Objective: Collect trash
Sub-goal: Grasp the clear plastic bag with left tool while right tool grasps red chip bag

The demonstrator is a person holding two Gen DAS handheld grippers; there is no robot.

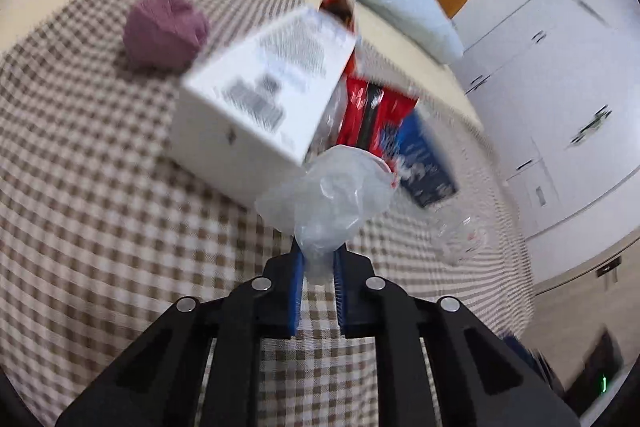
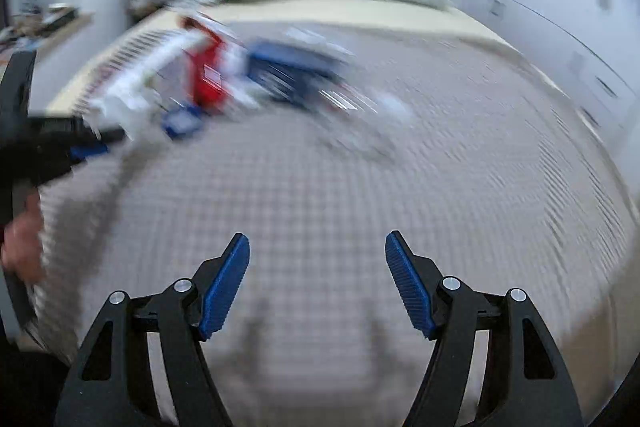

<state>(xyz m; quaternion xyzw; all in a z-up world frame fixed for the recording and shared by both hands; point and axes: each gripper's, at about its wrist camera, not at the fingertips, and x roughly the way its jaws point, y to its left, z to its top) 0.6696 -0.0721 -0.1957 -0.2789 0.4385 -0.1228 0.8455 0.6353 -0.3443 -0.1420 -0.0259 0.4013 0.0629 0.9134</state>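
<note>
Because the left gripper (image 1: pixel 318 269) has its jaws pinched on only the tail of a clear plastic bag (image 1: pixel 328 199) above the bed (image 1: pixel 100 187), it may slip free; the right gripper (image 2: pixel 318 263) hangs wide and empty, its view blurred.

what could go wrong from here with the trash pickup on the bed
1. The left gripper pinches only a thin bunch of the clear plastic bag; slick film like that may slip out when lifted.
2. The bag sits against the white box and the red packet, so pulling it could drag or tip them.
3. The right gripper is open and empty over bare checked bedspread; the view is blurred, so aiming it looks chancy.
</note>
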